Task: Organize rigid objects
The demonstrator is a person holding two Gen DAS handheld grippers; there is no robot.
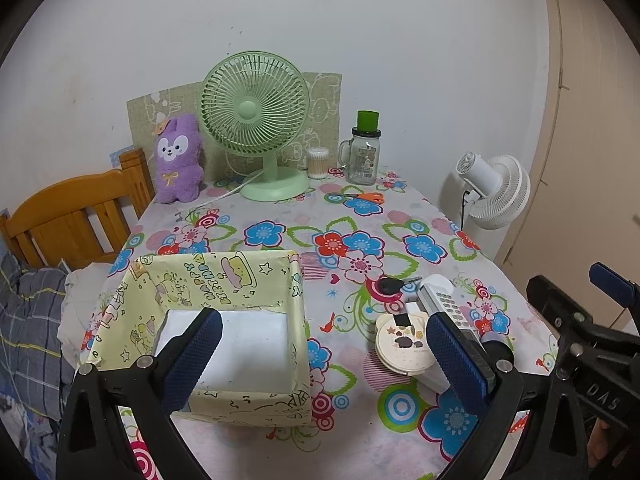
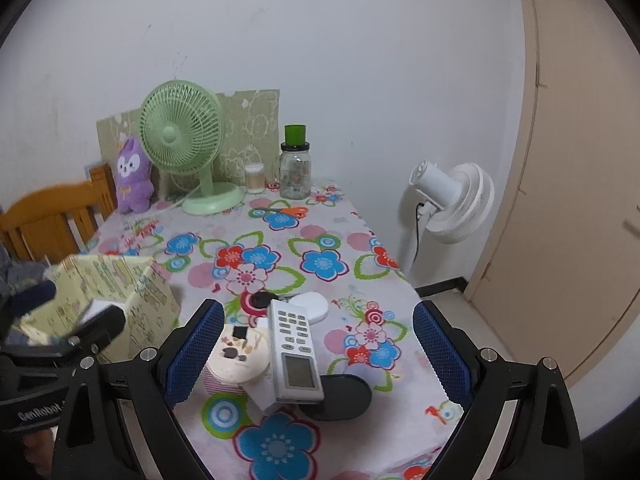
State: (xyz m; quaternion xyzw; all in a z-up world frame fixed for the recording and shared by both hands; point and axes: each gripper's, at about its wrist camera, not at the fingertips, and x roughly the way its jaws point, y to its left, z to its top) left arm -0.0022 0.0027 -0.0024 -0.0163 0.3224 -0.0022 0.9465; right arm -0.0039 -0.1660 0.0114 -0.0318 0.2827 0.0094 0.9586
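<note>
A yellow cartoon-print box (image 1: 224,280) with a white bottom stands open on the floral table (image 1: 360,216); it shows at the left in the right wrist view (image 2: 120,292). Right of it lies a pile: a white remote (image 2: 294,350), a round cream compact (image 2: 240,354), a black key fob (image 2: 262,300), a white oval case (image 2: 314,306) and a black oval case (image 2: 340,392). My left gripper (image 1: 324,360) is open and empty over the box's near right corner. My right gripper (image 2: 316,356) is open and empty, just before the remote.
At the table's back stand a green desk fan (image 1: 256,120), a purple plush (image 1: 178,160), a cotton-swab tub (image 1: 318,162), a glass jar with green lid (image 1: 362,152) and orange scissors (image 1: 368,197). A wooden chair (image 1: 80,208) is left, a white floor fan (image 1: 492,188) right.
</note>
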